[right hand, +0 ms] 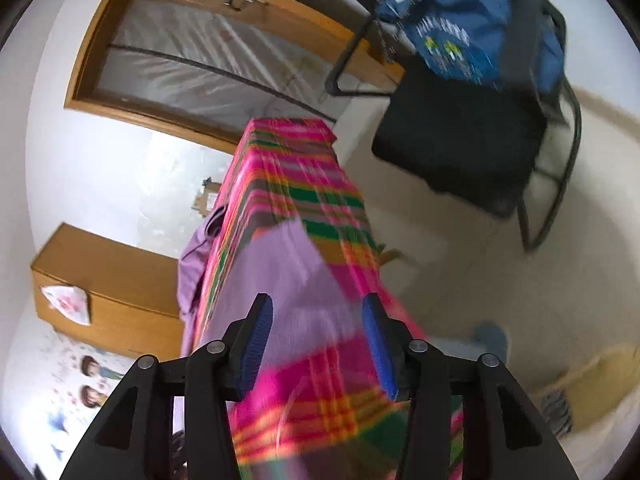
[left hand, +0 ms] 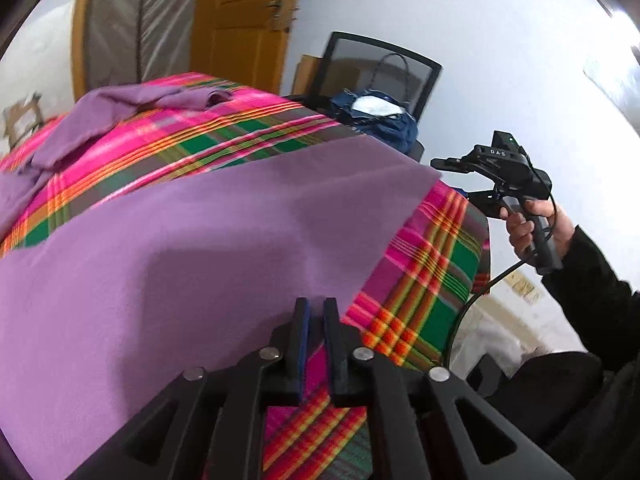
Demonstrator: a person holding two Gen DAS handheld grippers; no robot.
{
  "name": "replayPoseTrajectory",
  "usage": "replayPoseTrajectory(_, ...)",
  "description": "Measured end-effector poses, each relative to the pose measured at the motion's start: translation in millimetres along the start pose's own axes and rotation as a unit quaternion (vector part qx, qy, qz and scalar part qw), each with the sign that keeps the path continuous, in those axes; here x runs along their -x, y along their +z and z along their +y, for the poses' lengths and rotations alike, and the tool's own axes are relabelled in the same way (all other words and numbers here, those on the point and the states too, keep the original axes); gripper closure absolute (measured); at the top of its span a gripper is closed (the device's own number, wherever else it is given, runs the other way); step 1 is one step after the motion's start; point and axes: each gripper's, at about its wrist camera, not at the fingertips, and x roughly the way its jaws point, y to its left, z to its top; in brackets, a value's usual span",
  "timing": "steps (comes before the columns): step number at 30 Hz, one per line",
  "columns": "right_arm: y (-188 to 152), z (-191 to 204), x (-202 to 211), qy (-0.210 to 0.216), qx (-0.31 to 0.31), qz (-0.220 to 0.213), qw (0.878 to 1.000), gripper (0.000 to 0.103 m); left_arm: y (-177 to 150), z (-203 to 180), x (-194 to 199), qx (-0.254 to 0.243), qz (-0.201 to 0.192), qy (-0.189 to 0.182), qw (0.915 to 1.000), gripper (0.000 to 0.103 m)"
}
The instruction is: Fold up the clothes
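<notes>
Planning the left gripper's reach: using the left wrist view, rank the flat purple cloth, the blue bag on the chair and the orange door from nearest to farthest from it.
1. Flat purple cloth: just ahead of the left gripper.
2. Blue bag: beyond the table, upper right.
3. Orange door: farthest, back wall, upper left.

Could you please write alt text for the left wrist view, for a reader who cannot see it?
A purple garment lies spread flat over a bright pink, green and orange plaid cloth, with the left gripper just above its near edge, fingers slightly apart and holding nothing. At right, a hand in a dark sleeve holds the right gripper in the air; a black chair with a blue bag stands behind.
</notes>
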Motion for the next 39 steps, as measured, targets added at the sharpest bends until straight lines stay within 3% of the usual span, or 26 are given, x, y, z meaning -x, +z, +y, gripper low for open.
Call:
replayPoseTrajectory(7,-12.0,1.4,-18.2,0.069,-0.033,0.033,0.996,0.047,1.2,-9.8,-3.4,-0.027,0.0,0.008,0.9996,0.087)
replayPoseTrajectory(10,-9.1,15.9,-17.1,0.056,-0.004,0.013,0.998,0.065,1.0,-12.1,-4.2,-0.033,-0.003,0.013,0.9994,0.088)
replayPoseTrajectory(11,-9.0,18.9,-16.8,0.045,0.003,0.005,0.999,0.07,0.7,-12.9,-4.5,-0.036,-0.004,0.019,0.9992,0.09)
replayPoseTrajectory(12,-9.3,19.9,-15.8,0.038,0.006,-0.002,0.999,0.078,0.5,-13.7,-4.8,-0.039,-0.006,0.025,0.9989,0.1)
replayPoseTrajectory(14,-9.9,20.0,-9.7,0.034,0.008,-0.015,0.999,0.093,-0.1,-15.3,-5.2,-0.045,-0.008,0.036,0.9983,0.101)
replayPoseTrajectory(20,-13.0,36.5,17.0,0.027,0.041,-0.058,0.997,0.1,1.1,-15.6,3.3,-0.038,-0.012,0.01,0.9992,0.102)
replayPoseTrajectory(25,-16.4,48.0,29.2,0.006,0.069,-0.07,0.995,0.1,-0.1,-15.5,21.2,-0.037,-0.018,-0.034,0.9986,0.102)
replayPoseTrajectory(30,-10.5,25.2,15.4,-0.049,0.043,-0.052,0.996,0.095,-4.9,-10.0,2.3,-0.03,0.016,-0.056,0.9979,0.101)
replayPoseTrajectory(36,-4.6,19.3,29.9,-0.097,0.028,-0.084,0.991,0.069,-5.8,-2.5,19.8,0.004,-0.008,-0.092,0.9957,0.101)
replayPoseTrajectory(39,1.7,27.8,31.6,-0.091,0.046,-0.09,0.991,0.058,-5.1,7.5,31.9,0.023,-0.03,-0.065,0.9972,0.101)
